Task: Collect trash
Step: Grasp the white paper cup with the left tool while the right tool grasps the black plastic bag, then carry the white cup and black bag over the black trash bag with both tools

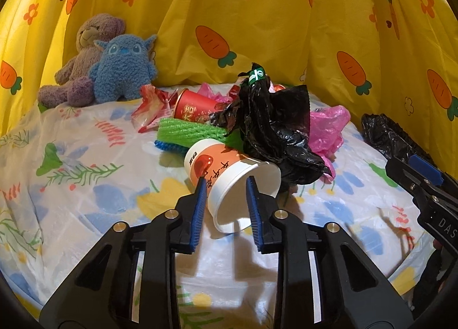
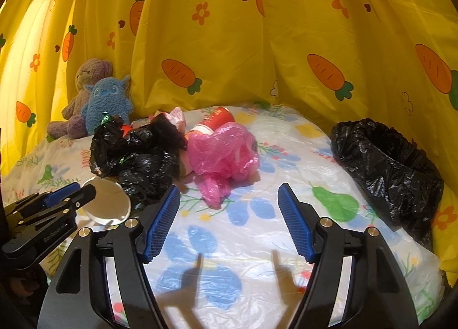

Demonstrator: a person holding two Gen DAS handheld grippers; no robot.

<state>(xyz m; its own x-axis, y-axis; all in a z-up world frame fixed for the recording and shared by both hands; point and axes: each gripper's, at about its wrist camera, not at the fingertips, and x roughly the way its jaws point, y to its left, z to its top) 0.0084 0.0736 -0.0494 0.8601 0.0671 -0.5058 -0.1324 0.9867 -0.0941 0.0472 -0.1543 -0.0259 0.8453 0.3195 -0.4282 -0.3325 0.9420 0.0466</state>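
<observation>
Blue-padded fingers of the left gripper (image 1: 226,183) straddle the rim of a white paper cup (image 1: 229,183) lying on its side on the floral plastic sheet (image 1: 86,186); one pad sits outside the wall and the other inside the mouth, but whether they actually press the cup cannot be told. Just behind the cup a crumpled black bag (image 1: 272,128) covers much of the trash pile, so only parts show of the red cup (image 1: 194,105), the green foam net (image 1: 189,131), the red wrapper (image 1: 151,108) and the pink plastic bag (image 1: 326,128). The right gripper (image 2: 229,208) hangs with its jaws spread wide over bare sheet, holding nothing. In its view the white cup is mostly hidden behind the left gripper, only its round mouth (image 2: 106,200) showing. A black-lined bin (image 2: 389,168) stands to the right near the yellow carrot-print curtain (image 2: 257,43), its bottom cut off by the sheet's edge. Two plush toys (image 1: 97,63) lean at the far left.
</observation>
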